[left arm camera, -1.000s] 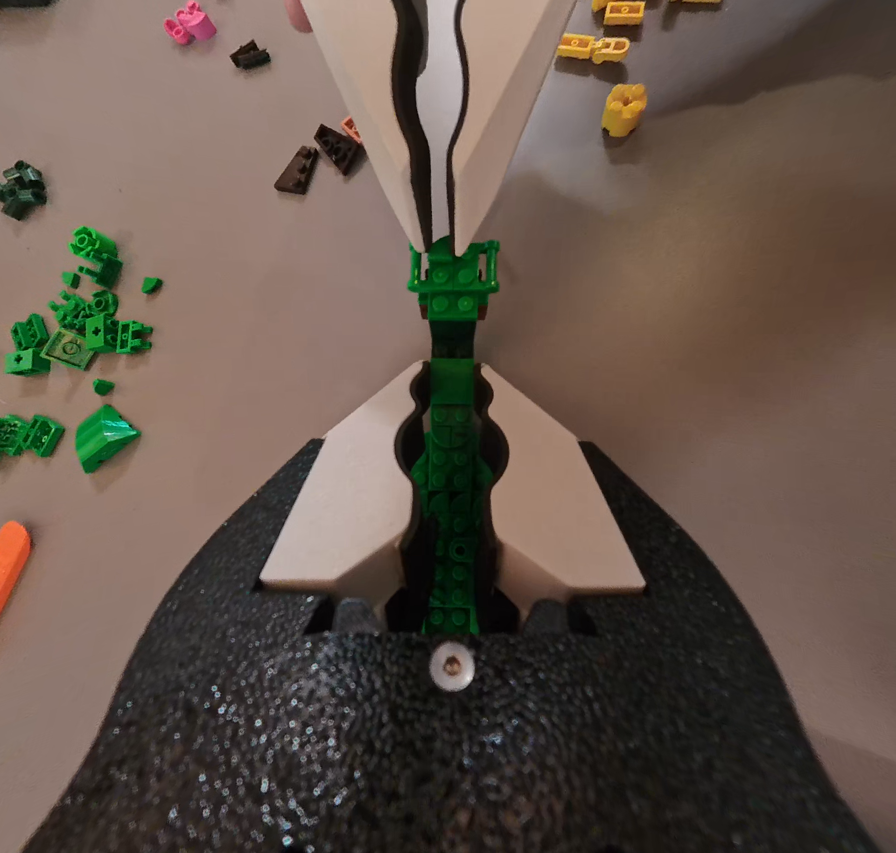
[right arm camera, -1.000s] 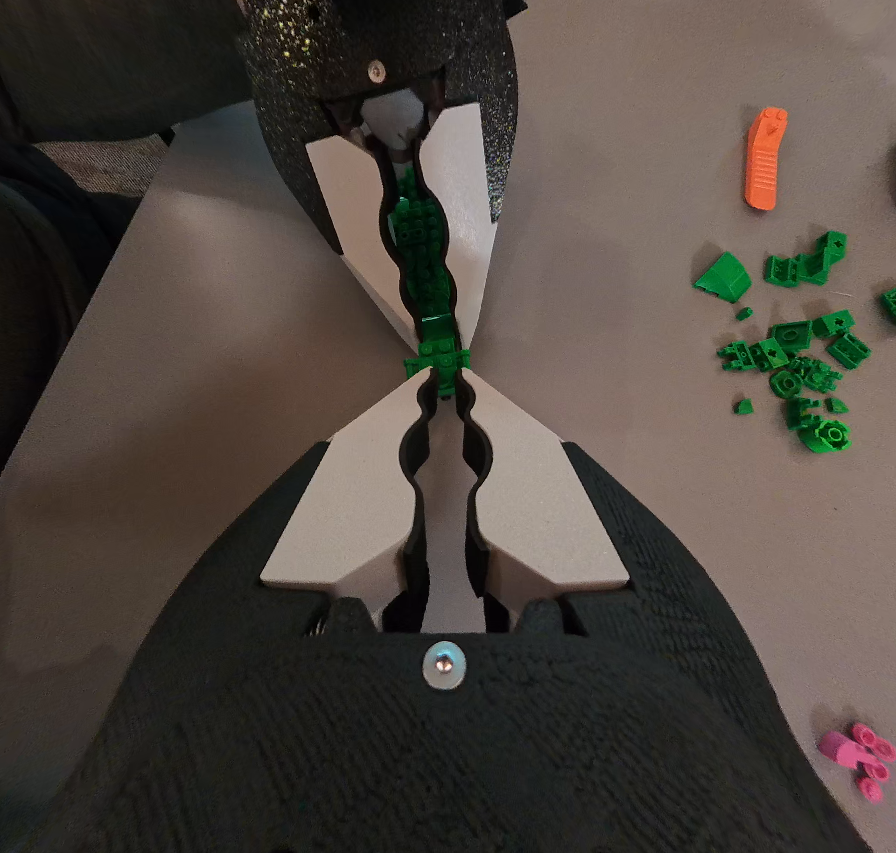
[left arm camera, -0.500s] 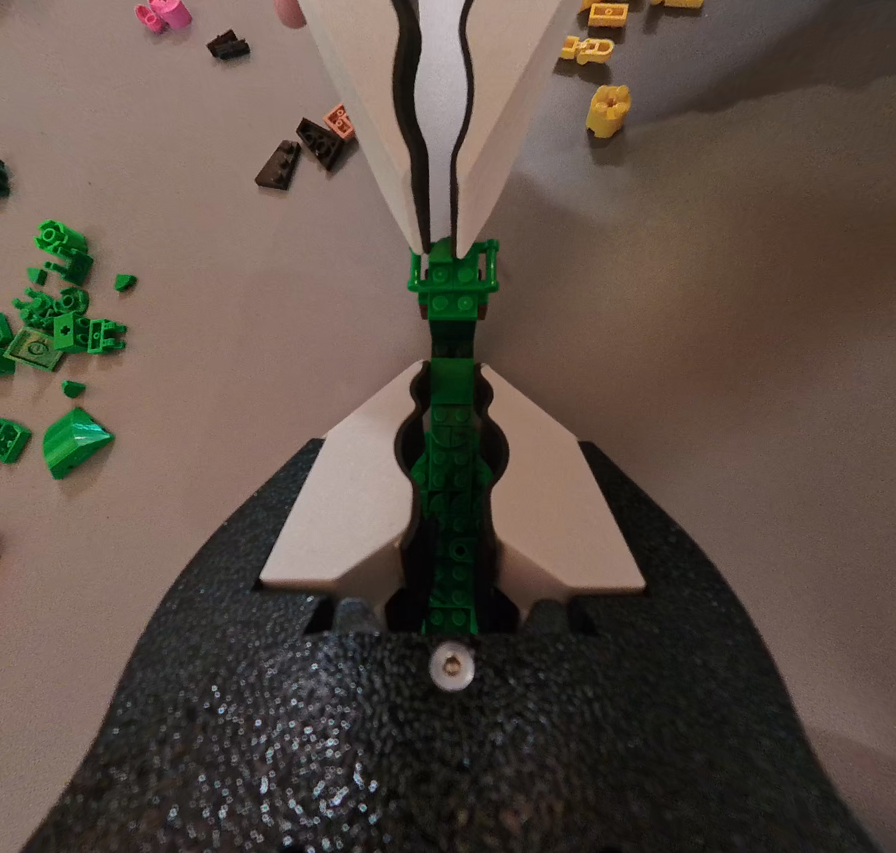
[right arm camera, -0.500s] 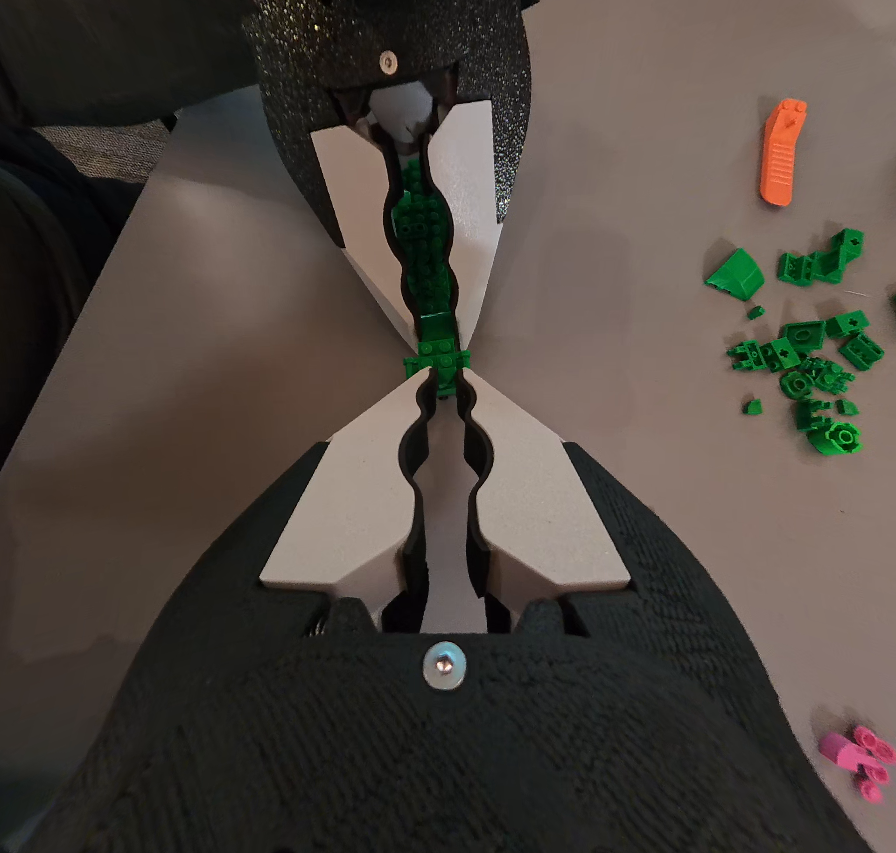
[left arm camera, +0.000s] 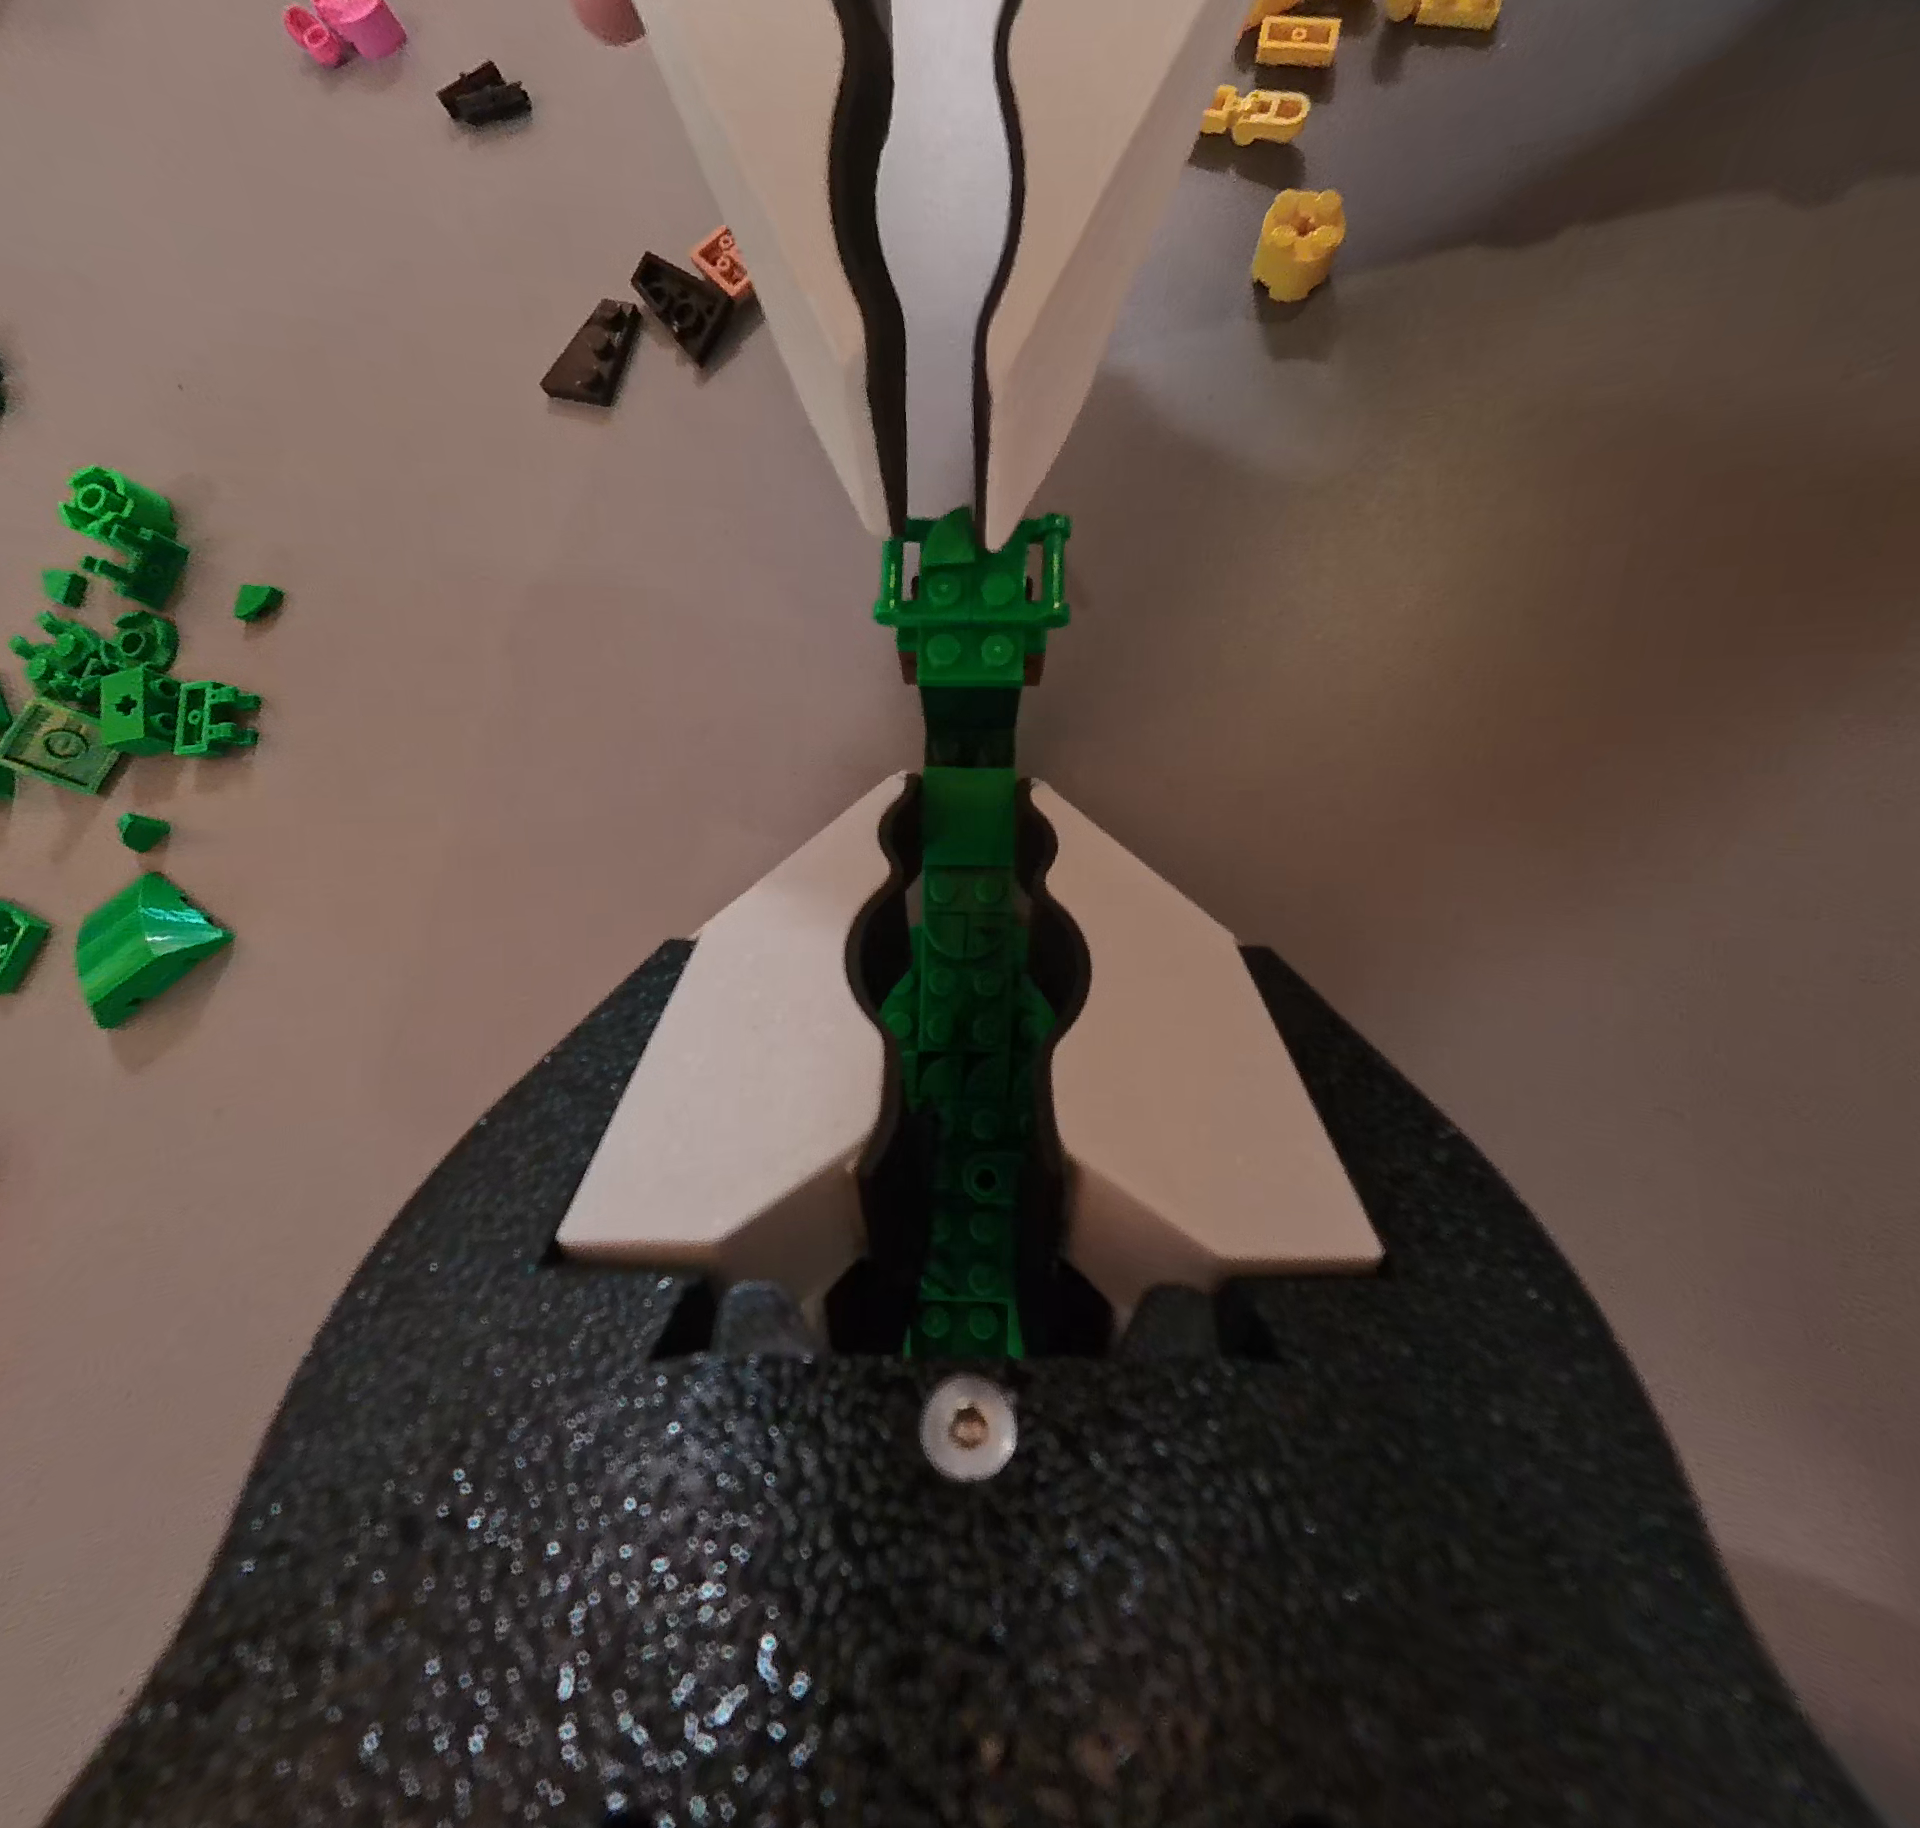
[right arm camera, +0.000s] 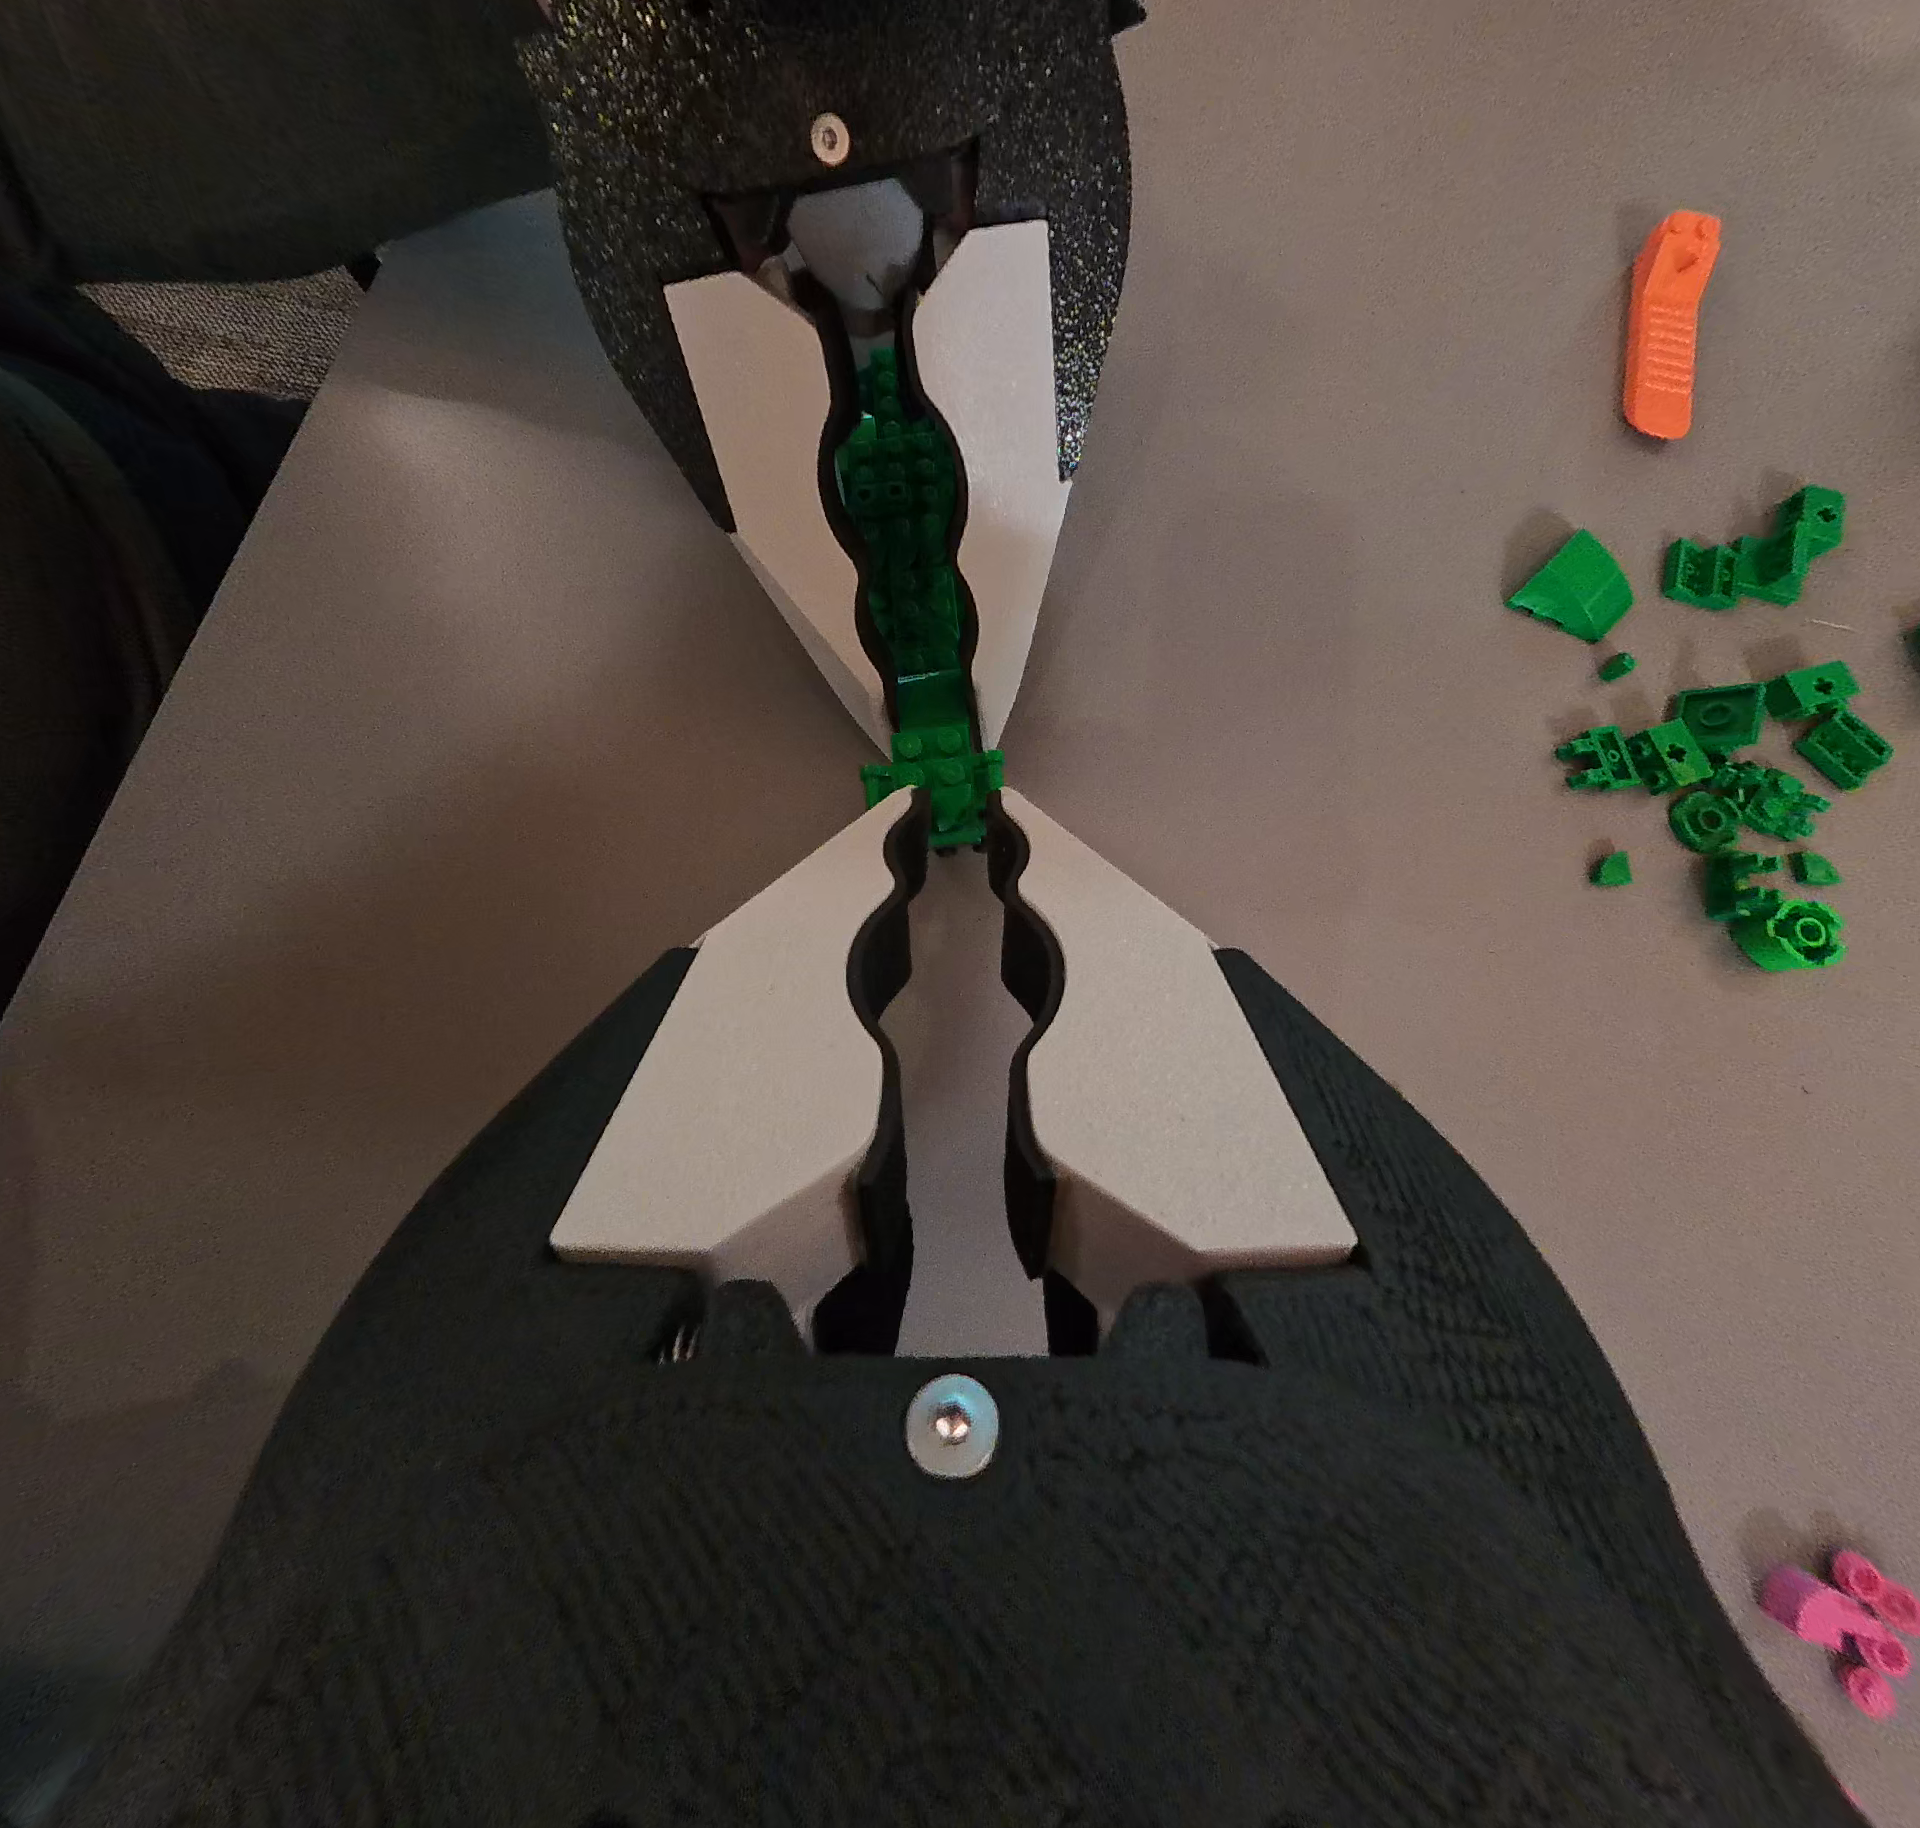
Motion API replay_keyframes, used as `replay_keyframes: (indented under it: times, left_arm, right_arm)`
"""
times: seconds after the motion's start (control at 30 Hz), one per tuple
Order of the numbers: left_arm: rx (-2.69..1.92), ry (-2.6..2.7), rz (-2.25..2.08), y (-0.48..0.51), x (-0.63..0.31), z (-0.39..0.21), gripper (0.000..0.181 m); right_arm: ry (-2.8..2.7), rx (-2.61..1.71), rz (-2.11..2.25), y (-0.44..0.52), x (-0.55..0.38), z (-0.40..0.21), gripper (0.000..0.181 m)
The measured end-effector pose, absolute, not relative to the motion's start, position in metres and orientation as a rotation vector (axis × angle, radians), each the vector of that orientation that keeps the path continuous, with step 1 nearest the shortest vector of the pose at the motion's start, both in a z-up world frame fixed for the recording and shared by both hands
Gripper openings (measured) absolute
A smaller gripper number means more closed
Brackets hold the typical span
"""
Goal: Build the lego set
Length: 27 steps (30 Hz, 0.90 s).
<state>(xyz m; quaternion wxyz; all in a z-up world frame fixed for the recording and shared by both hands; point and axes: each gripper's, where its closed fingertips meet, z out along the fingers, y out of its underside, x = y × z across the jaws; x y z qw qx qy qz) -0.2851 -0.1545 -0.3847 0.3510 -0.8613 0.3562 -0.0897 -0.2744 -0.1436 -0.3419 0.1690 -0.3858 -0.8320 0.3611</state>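
Observation:
A long green lego assembly (left arm camera: 971, 1051) lies lengthwise between the fingers of my left gripper (left arm camera: 971, 791), which is shut on it. Its far end, a green part with clip bars (left arm camera: 971, 604), sticks out past the fingertips. My right gripper (left arm camera: 951, 531) comes from the opposite side, tip to tip, and is shut on that end. In the right wrist view, my right gripper (right arm camera: 951, 807) pinches the end part (right arm camera: 940, 776), and the left gripper (right arm camera: 935, 729) holds the assembly (right arm camera: 909, 552) above it. Both are held over the grey table.
Loose green pieces (left arm camera: 125, 698) (right arm camera: 1745, 770) lie to one side, with an orange brick separator (right arm camera: 1668, 324) and pink pieces (left arm camera: 348, 12) (right arm camera: 1849, 1622). Dark brown pieces (left arm camera: 644, 324) and yellow pieces (left arm camera: 1309, 64) lie farther off. The table edge (right arm camera: 208, 635) runs along the left.
Both grippers, still joined on the green assembly, have drifted slightly together over the table. Neither grip has changed.

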Motion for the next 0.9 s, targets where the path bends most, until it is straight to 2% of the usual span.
replay_keyframes:
  times: [0.27,0.43,0.53,0.6,0.77,0.9]
  left_arm:
    - [-2.239,0.914,-0.245,-0.156,-0.288,-0.385,0.015]
    - [-2.228,0.937,-0.301,-0.162,-0.296,-0.377,0.015]
    - [-2.236,0.956,-0.367,-0.165,-0.307,-0.369,0.015]
    - [-2.217,0.965,-0.433,-0.164,-0.310,-0.363,0.015]
    - [-2.152,0.988,-0.576,-0.164,-0.306,-0.349,0.015]
    - [-2.126,0.996,-0.616,-0.164,-0.305,-0.343,0.015]
  right_arm:
    - [-2.312,-1.075,1.042,-0.140,-0.276,-0.332,0.019]
    - [-2.205,-1.001,0.959,-0.141,-0.276,-0.310,0.055]
    - [-2.104,-0.728,0.663,-0.137,-0.280,-0.308,0.077]
    - [-2.028,-0.517,0.506,-0.141,-0.285,-0.311,0.085]
    - [-1.881,-0.220,0.300,-0.153,-0.297,-0.319,0.085]
    - [-1.821,-0.166,0.312,-0.161,-0.302,-0.315,0.074]
